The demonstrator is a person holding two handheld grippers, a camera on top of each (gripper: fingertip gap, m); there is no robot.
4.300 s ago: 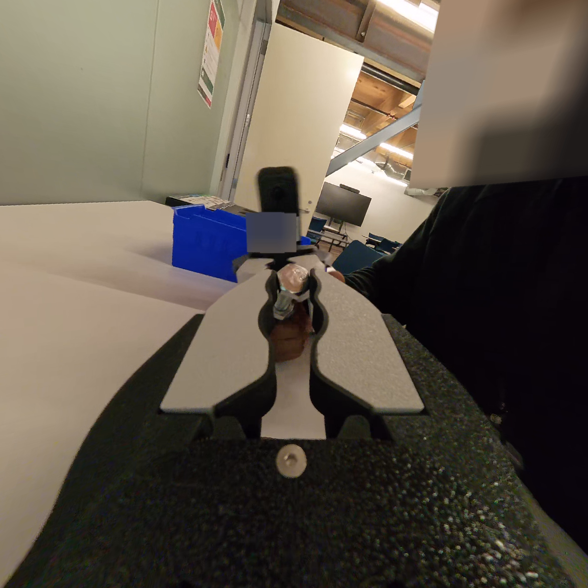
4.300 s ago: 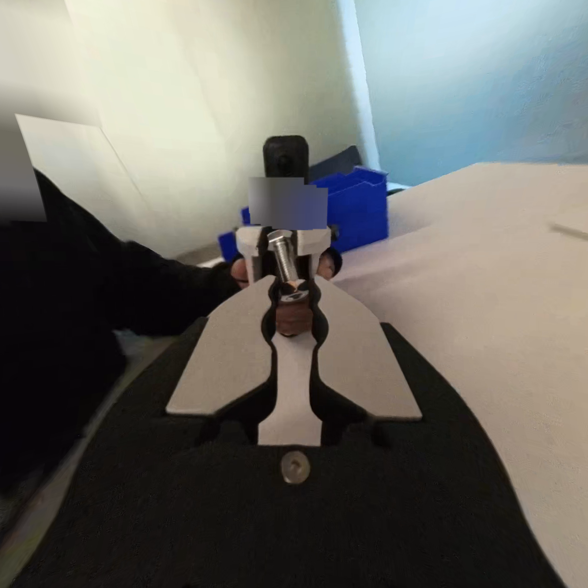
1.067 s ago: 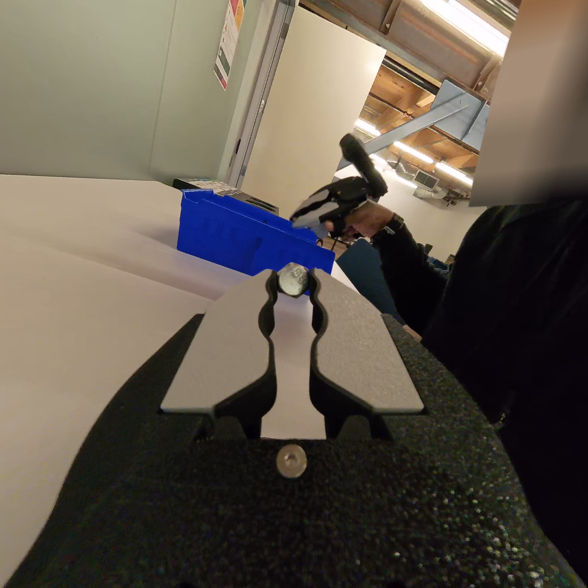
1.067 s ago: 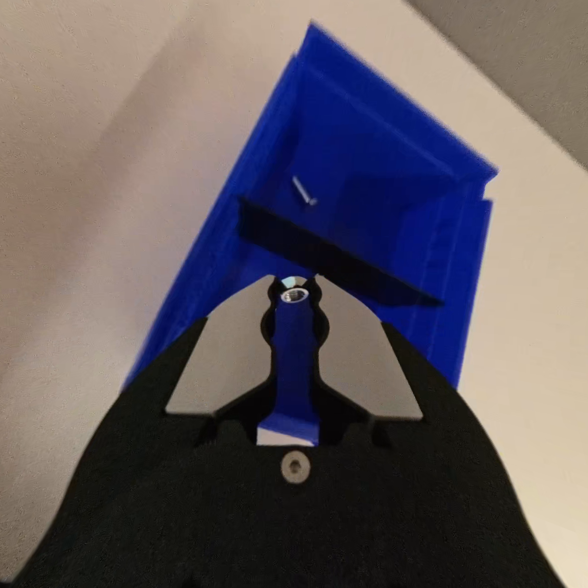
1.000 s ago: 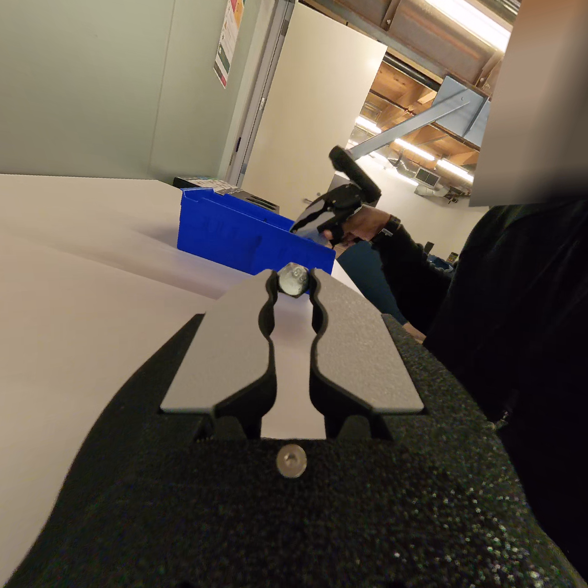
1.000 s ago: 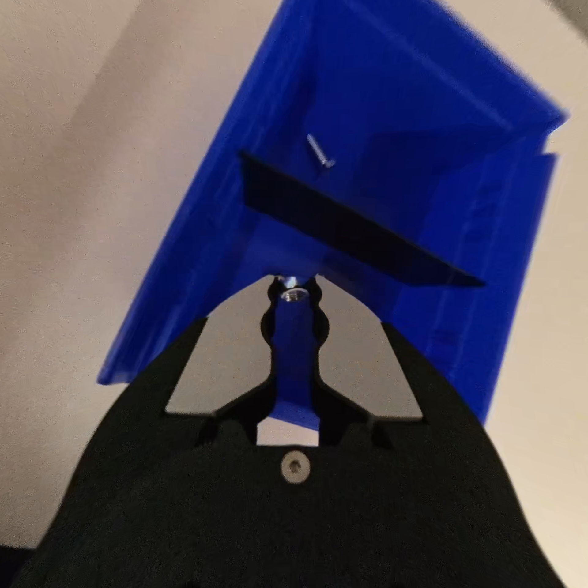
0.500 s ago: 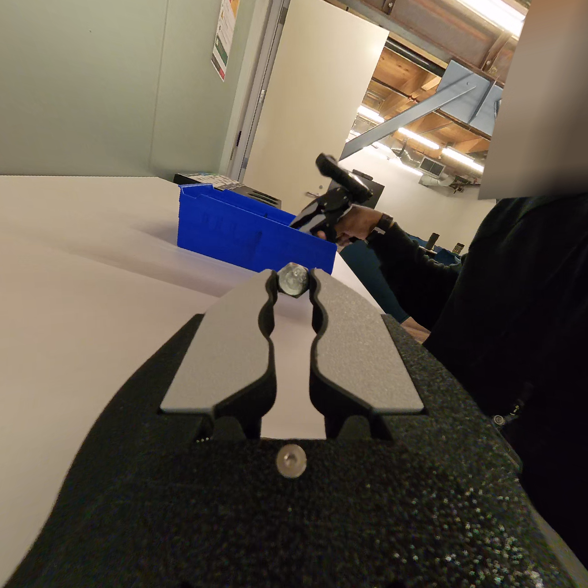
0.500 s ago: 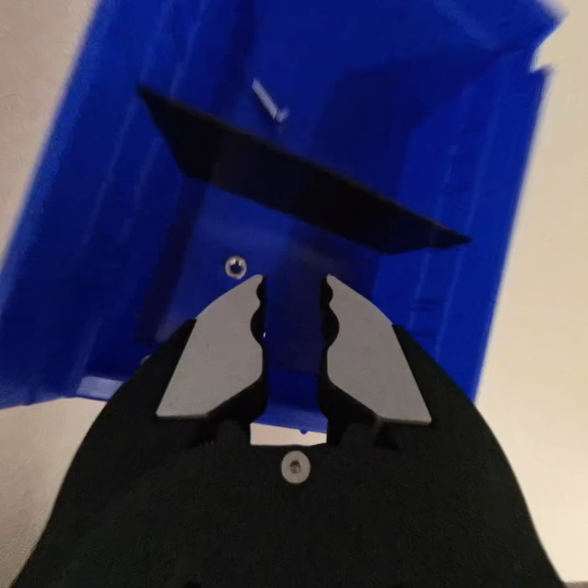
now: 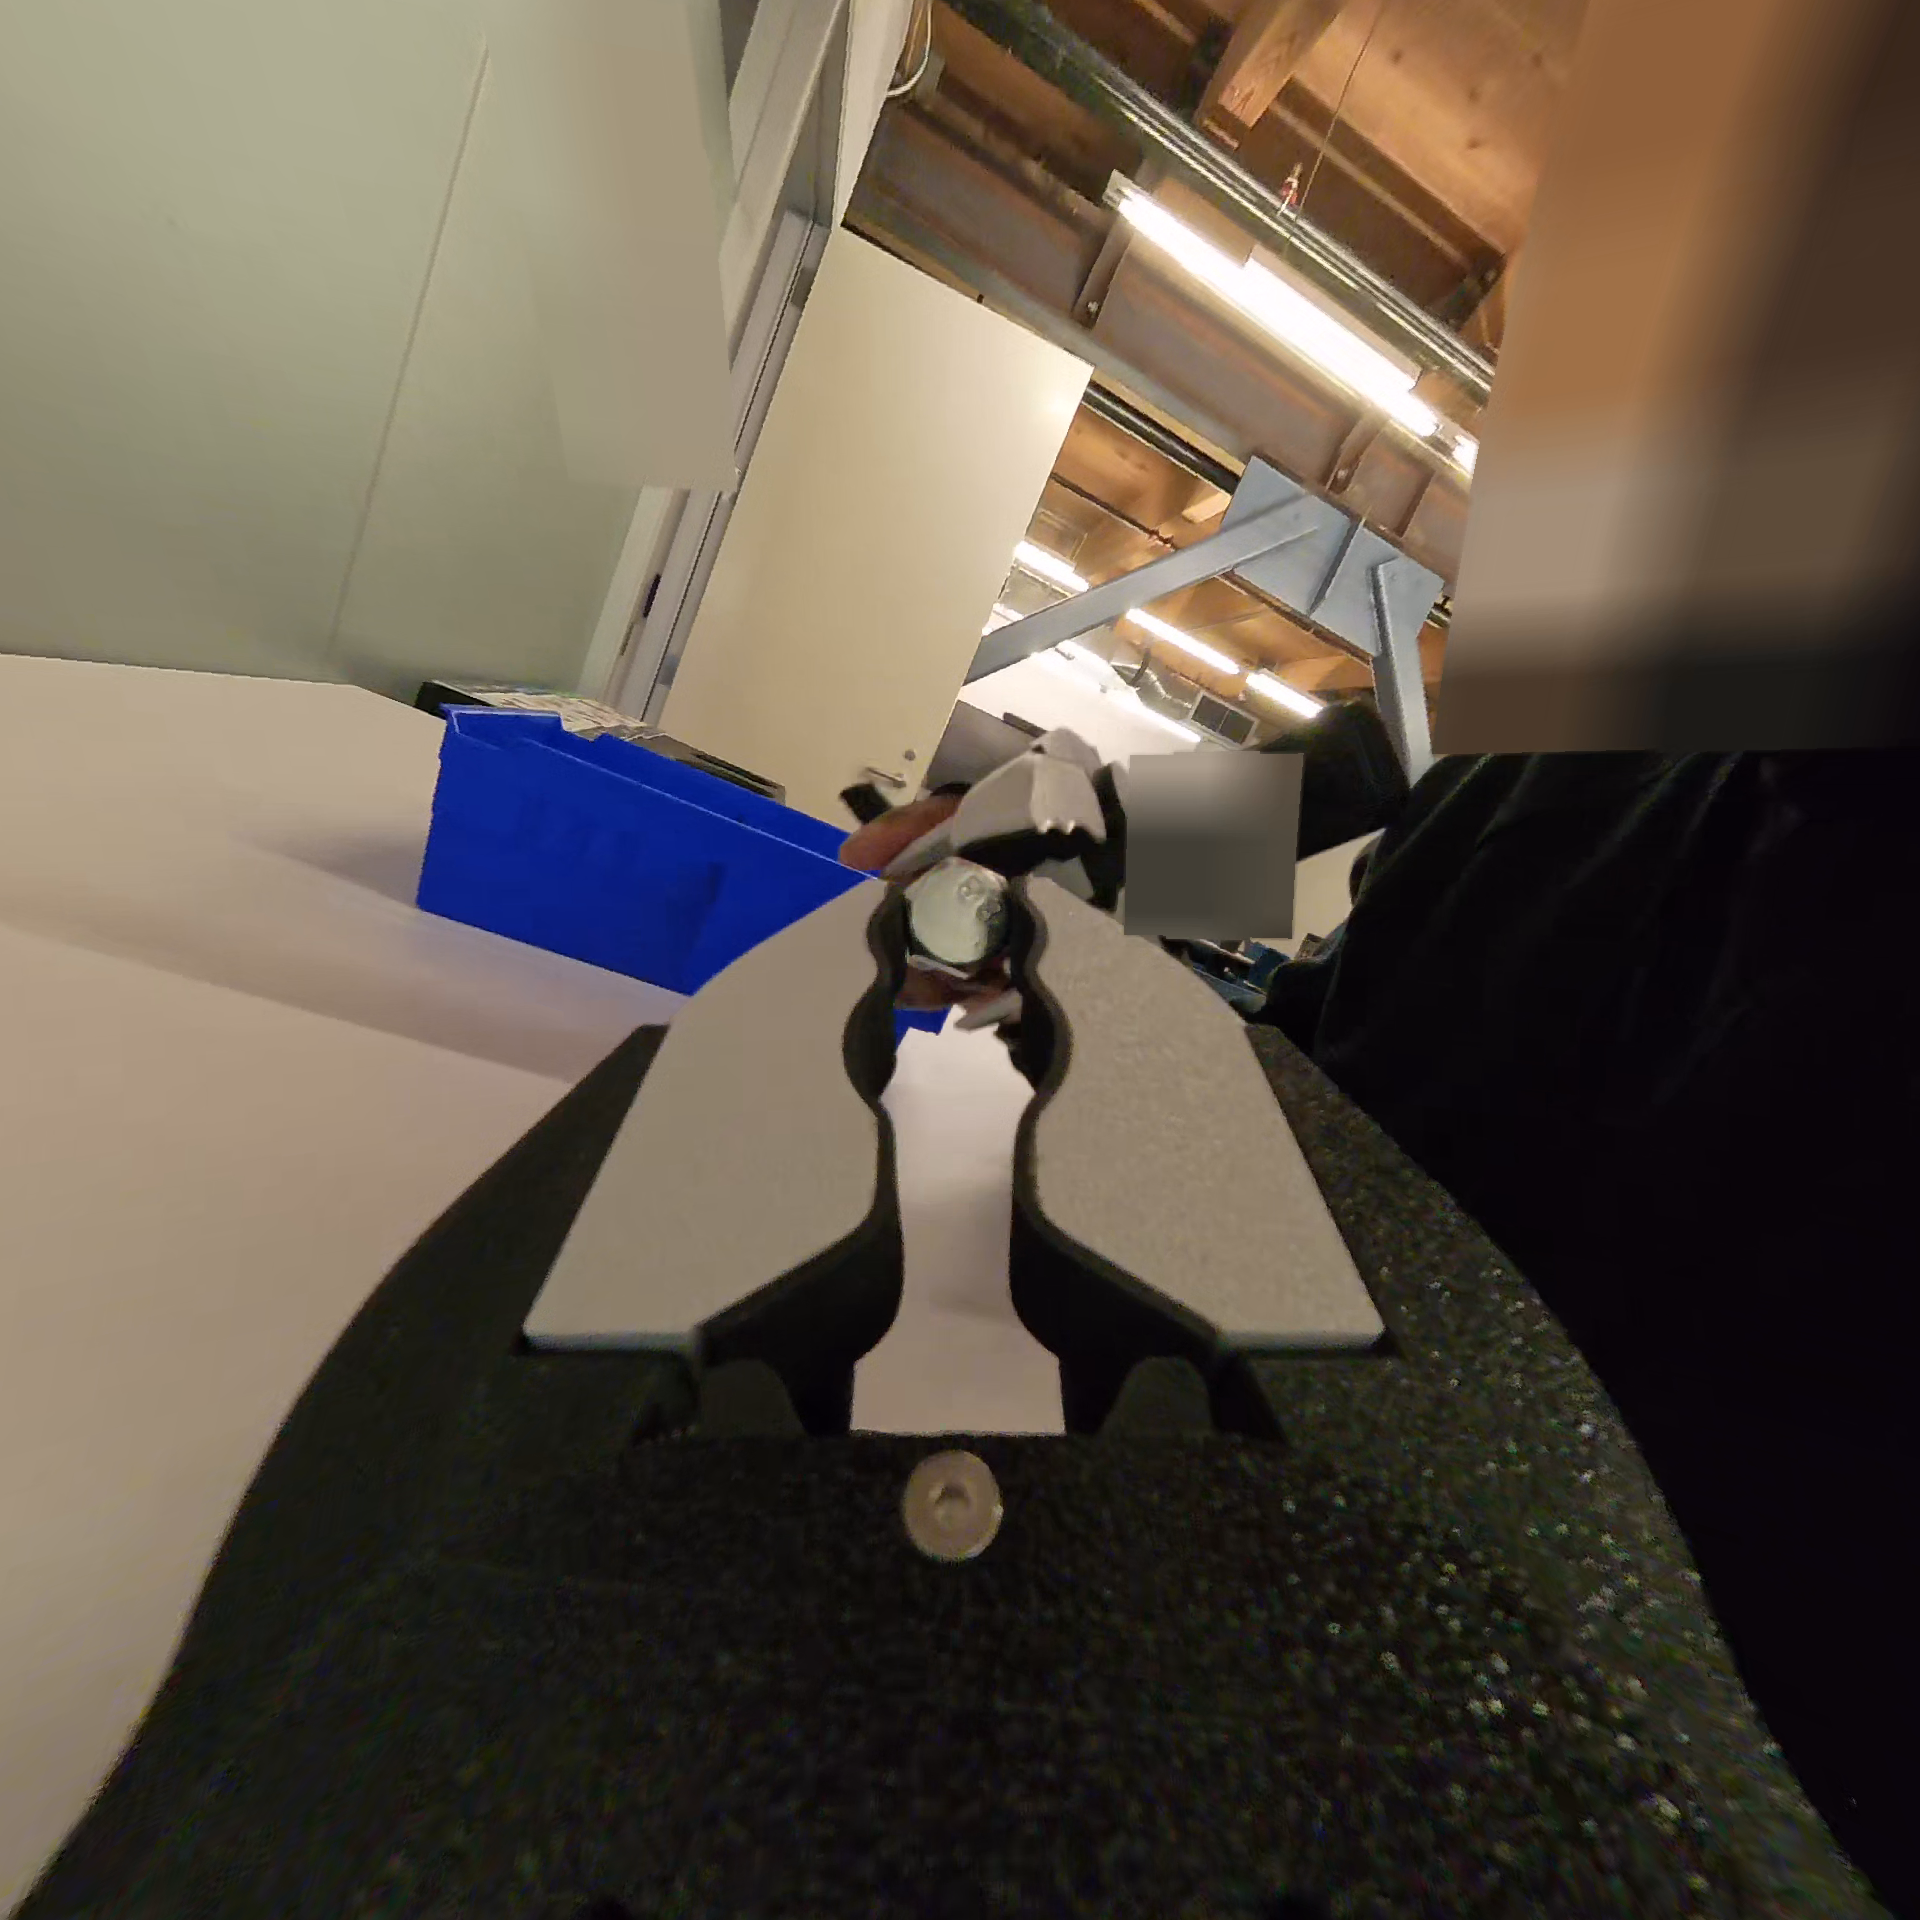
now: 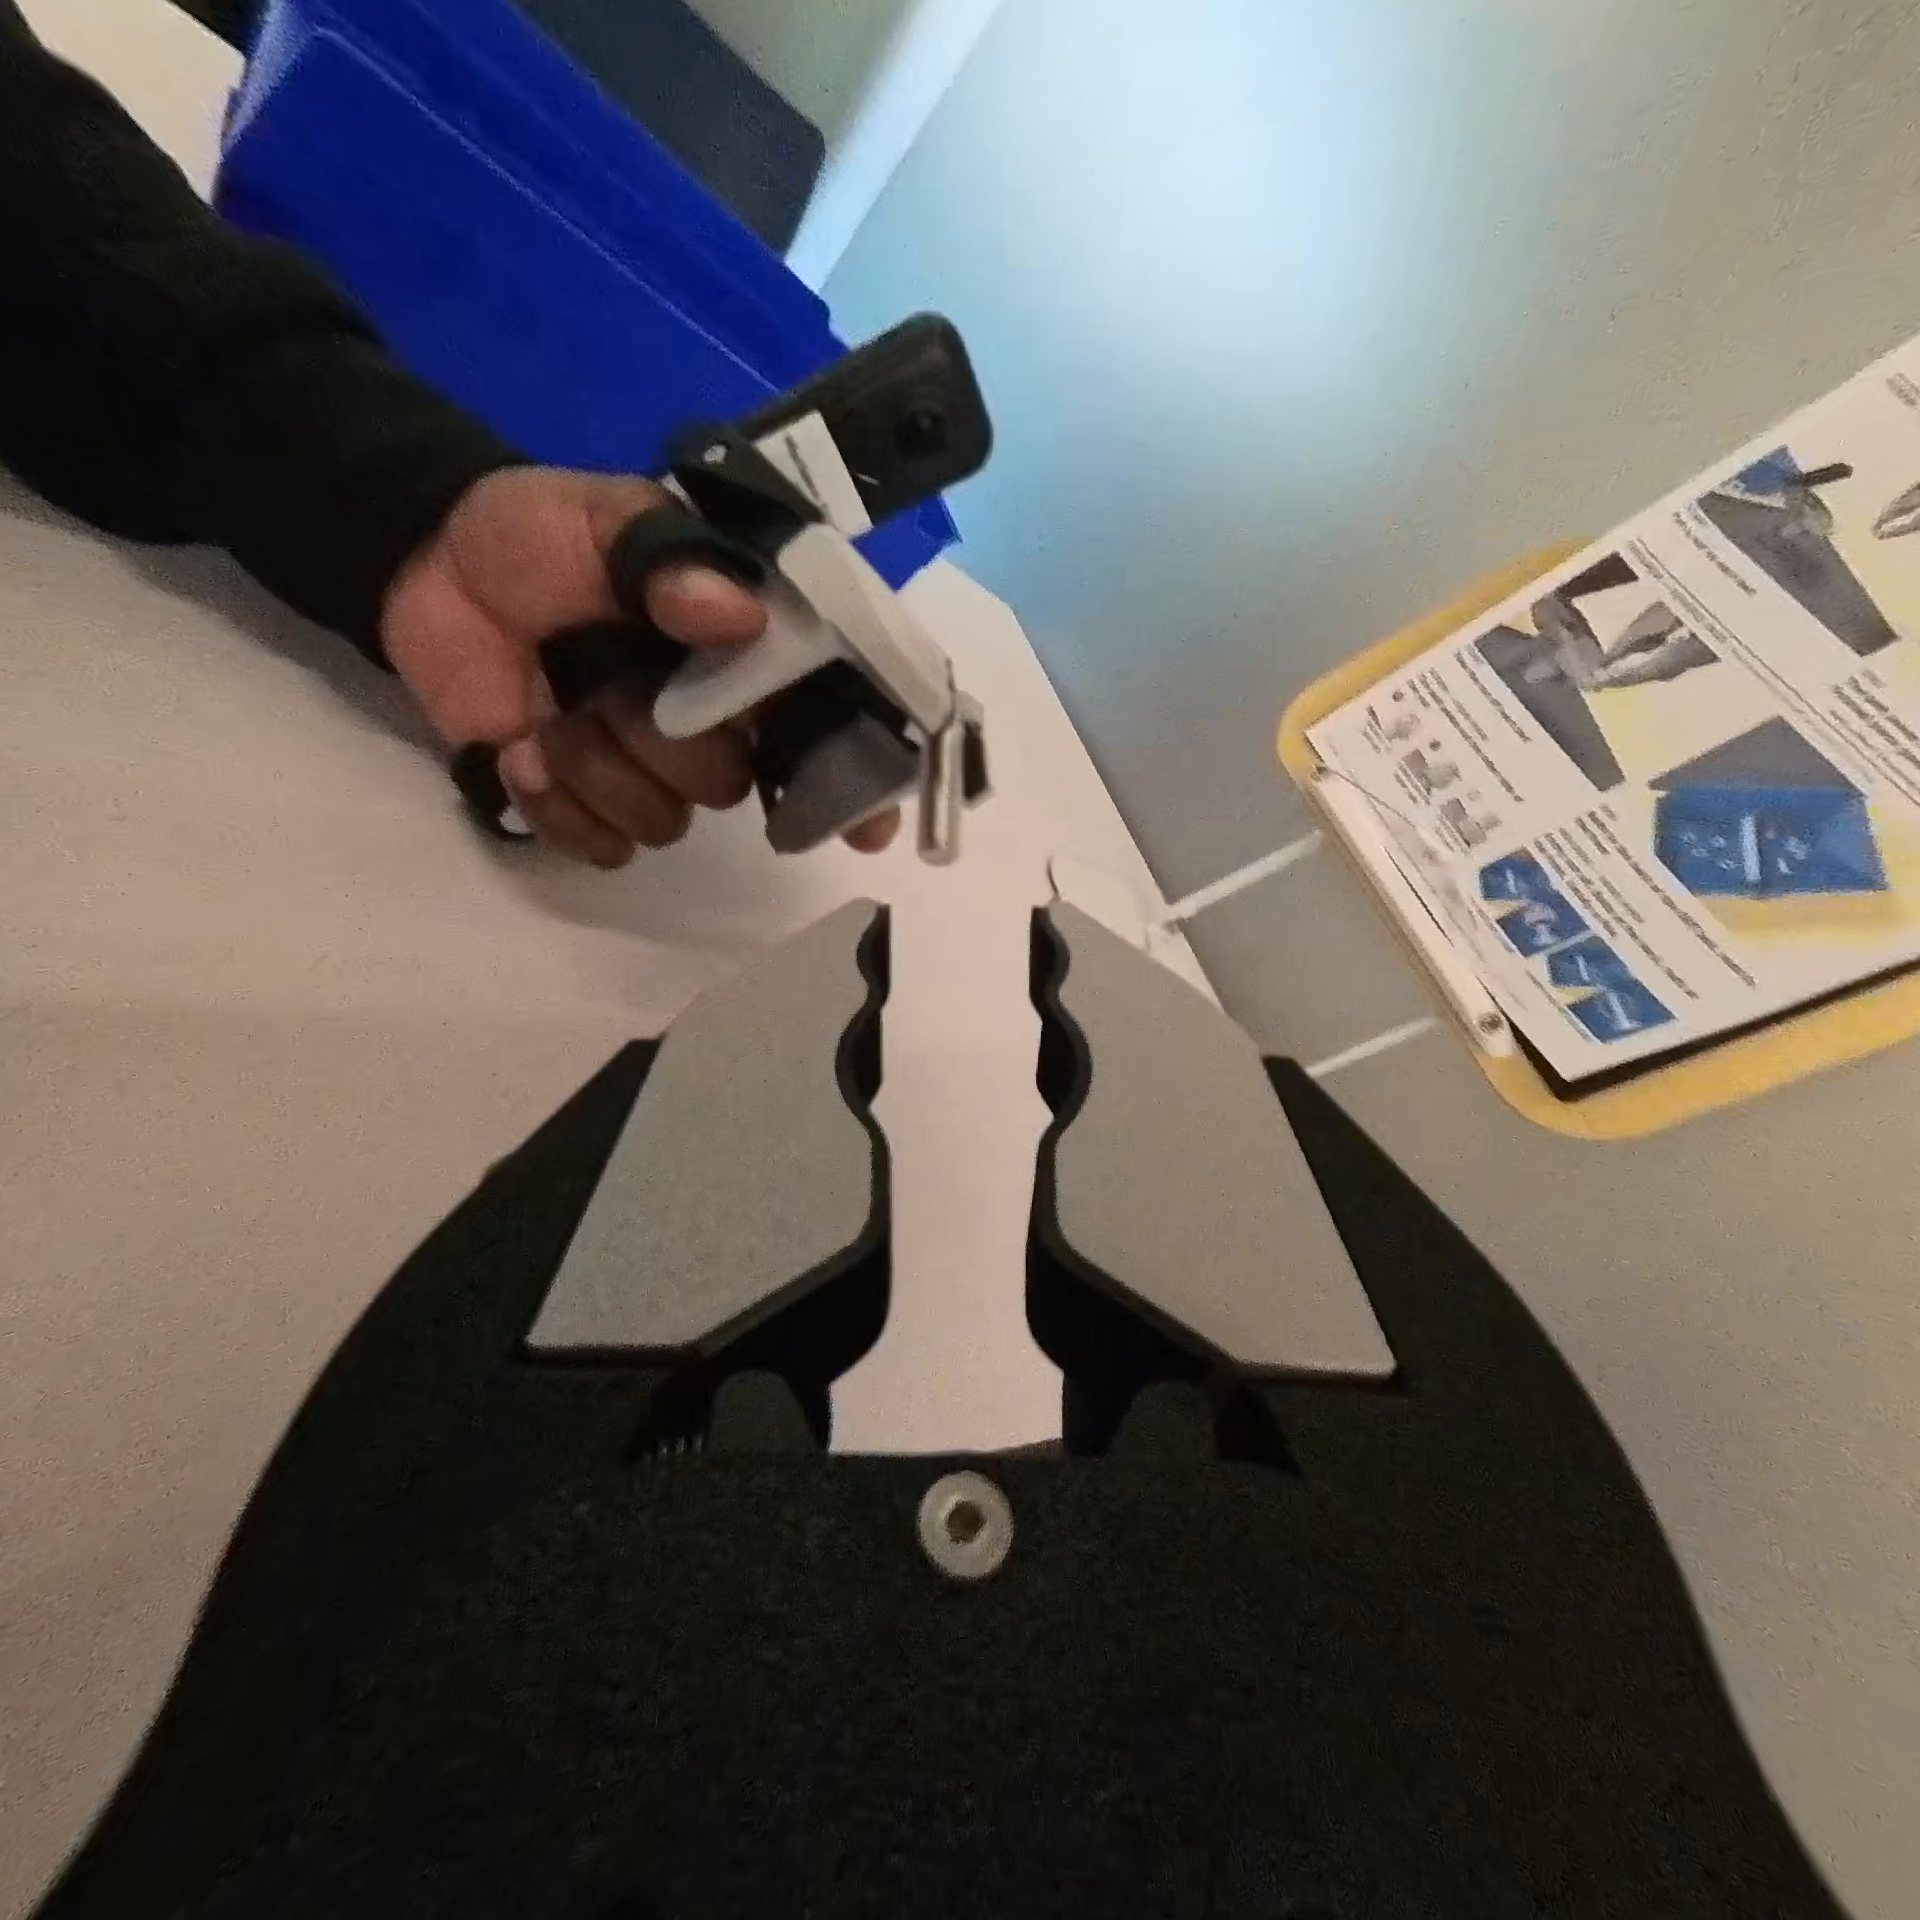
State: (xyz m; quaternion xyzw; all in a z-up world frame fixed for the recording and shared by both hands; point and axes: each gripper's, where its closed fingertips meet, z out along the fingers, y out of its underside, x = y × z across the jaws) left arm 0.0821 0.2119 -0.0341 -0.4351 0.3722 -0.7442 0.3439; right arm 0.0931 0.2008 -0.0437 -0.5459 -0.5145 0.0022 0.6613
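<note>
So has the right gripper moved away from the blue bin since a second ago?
Yes. The right gripper was aimed down into the blue bin; now the bin sits far upper left, and it faces the left gripper, jaws open.

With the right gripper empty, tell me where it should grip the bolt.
Grip the bare shank, likely from its free end: the left gripper clamps the bolt's head, so only the shank sticks out clear, pointing towards the open right gripper.

pale walls (image 9: pixel 260 312), timber ceiling (image 9: pixel 1299 156)

A white table (image 9: pixel 208 1039) carries a blue bin (image 9: pixel 582 862).
</note>
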